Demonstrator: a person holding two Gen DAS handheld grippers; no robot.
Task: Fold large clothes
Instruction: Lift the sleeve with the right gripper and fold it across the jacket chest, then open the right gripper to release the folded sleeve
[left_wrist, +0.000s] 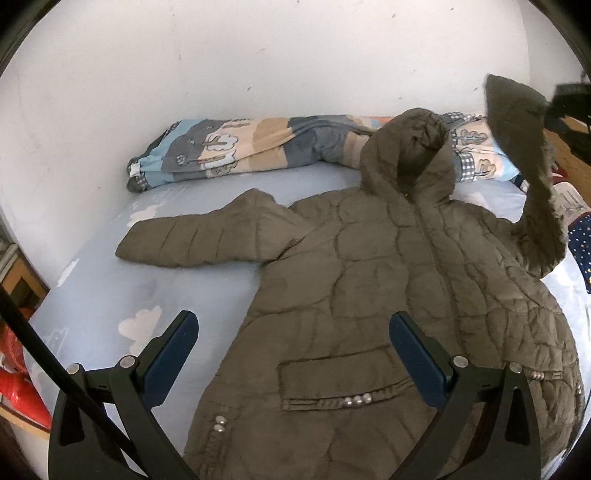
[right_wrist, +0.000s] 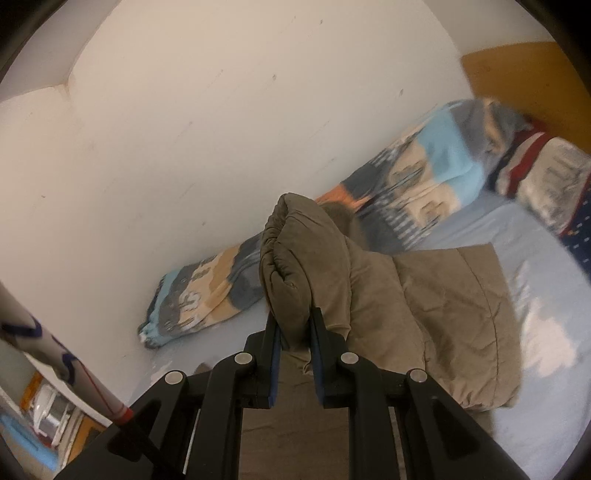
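Note:
An olive quilted hooded jacket (left_wrist: 388, 295) lies face up on the light blue bed sheet (left_wrist: 110, 295), hood toward the wall. Its one sleeve (left_wrist: 207, 236) lies flat, stretched out to the left. My left gripper (left_wrist: 295, 328) is open and empty above the jacket's lower hem and pocket. My right gripper (right_wrist: 295, 317) is shut on the cuff of the other sleeve (right_wrist: 295, 266) and holds it up off the bed. That lifted sleeve (left_wrist: 524, 140) and the right gripper (left_wrist: 569, 107) show at the far right of the left wrist view.
A rolled patterned blanket (left_wrist: 236, 147) lies along the white wall (left_wrist: 258, 55). Pillows (right_wrist: 546, 184) and a wooden headboard (right_wrist: 517, 81) are at the bed's right end. Red objects (left_wrist: 18, 384) sit beside the bed's left edge.

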